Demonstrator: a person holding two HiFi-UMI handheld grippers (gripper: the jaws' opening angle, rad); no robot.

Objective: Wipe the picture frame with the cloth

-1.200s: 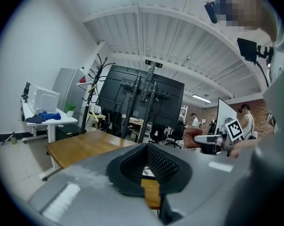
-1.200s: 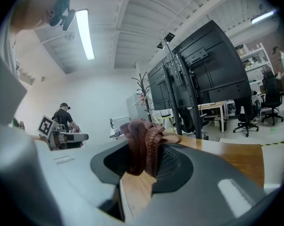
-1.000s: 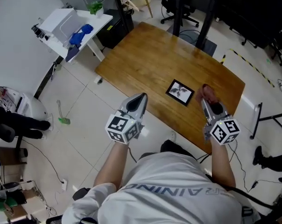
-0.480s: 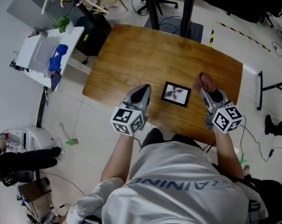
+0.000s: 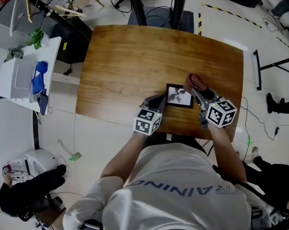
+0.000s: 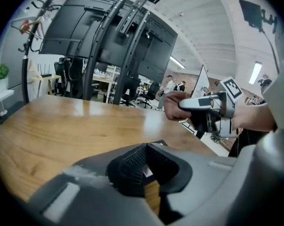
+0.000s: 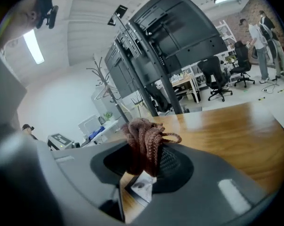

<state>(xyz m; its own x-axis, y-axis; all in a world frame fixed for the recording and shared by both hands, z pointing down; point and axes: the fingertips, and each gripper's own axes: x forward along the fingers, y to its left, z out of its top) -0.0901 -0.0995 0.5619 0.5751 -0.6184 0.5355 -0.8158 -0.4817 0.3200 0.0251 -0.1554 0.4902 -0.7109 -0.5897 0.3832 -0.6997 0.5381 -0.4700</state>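
Two claws brought in within the last second to the picture frame (image 5: 179,96), flat at the bench's (image 5: 135,56) 5 o'clock part. Left claw (image 5: 160,100), pinched shut and empty, up from off the near edge to the frame's 9 o'clock side; right claw (image 5: 194,91), clamped on the knitted cloth (image 5: 193,81), at 2 o'clock. Looks braced and ready for a first wipe.

The picture frame (image 5: 179,96) shows only in part. Its left edge is covered by the tip of the left hand-held gripper (image 5: 160,101), and its right edge by the cloth (image 5: 192,82) pinched in the right hand-held gripper (image 5: 194,91). In the left gripper view the jaws hide nearly all of the frame, leaving a pale sliver below their tips; they seem to rest on it, but contact is unclear. In the right gripper view the cloth fills the gap, with one frame corner showing beneath it. The frame's print is too small to make out.
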